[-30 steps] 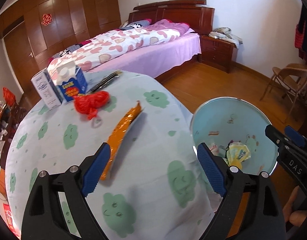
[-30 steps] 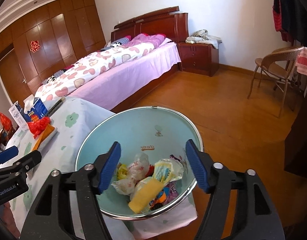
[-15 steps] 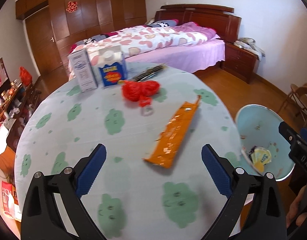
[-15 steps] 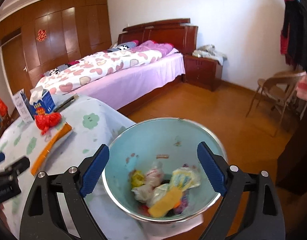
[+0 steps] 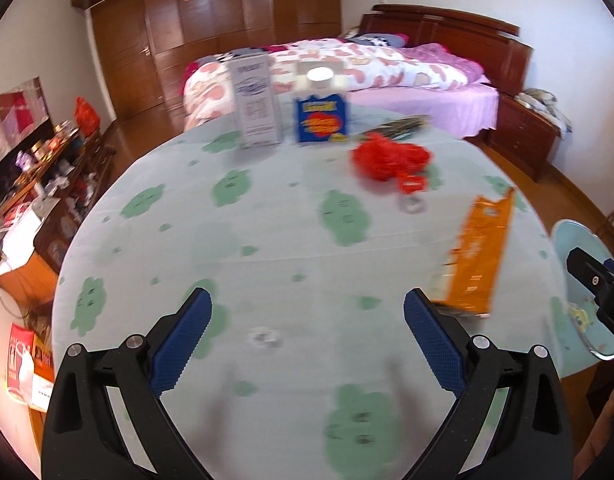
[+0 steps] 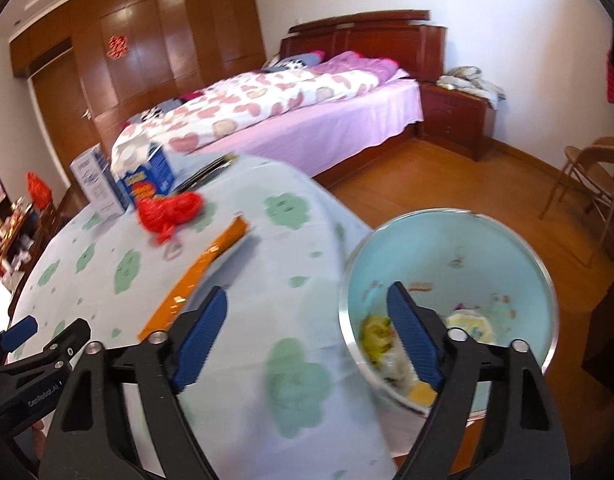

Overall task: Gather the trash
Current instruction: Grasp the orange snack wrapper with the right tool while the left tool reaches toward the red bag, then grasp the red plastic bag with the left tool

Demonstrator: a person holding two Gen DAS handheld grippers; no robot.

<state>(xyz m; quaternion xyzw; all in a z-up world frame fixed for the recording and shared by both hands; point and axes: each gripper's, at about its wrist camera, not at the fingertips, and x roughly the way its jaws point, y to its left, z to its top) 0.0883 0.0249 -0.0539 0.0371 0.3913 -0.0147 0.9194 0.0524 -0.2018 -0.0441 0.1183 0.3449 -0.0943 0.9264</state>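
A long orange wrapper point(image 5: 477, 256) lies on the round table point(image 5: 267, 240), to the right of my left gripper point(image 5: 307, 332), whose wide open jaws hold nothing. Farther back sits a crumpled red net bag point(image 5: 389, 158). In the right wrist view the orange wrapper point(image 6: 199, 272) and the red bag point(image 6: 169, 208) lie left of centre. My right gripper point(image 6: 307, 328) hovers over the table edge beside the light blue trash bin point(image 6: 507, 256); its jaws are closing with nothing between them. The bin holds several wrappers.
A white carton point(image 5: 257, 104) and a blue carton point(image 5: 321, 110) stand at the table's far side, with dark flat items point(image 5: 403, 124) beside them. Beyond are a bed point(image 6: 307, 120), a nightstand point(image 6: 455, 120) and a folding chair point(image 6: 591, 176). A cluttered low cabinet point(image 5: 47, 192) stands left.
Both grippers have swung left, away from the bin and over the table. The bin has slid to the right edge of the left view; the cartons and red bag now sit nearer the centre.
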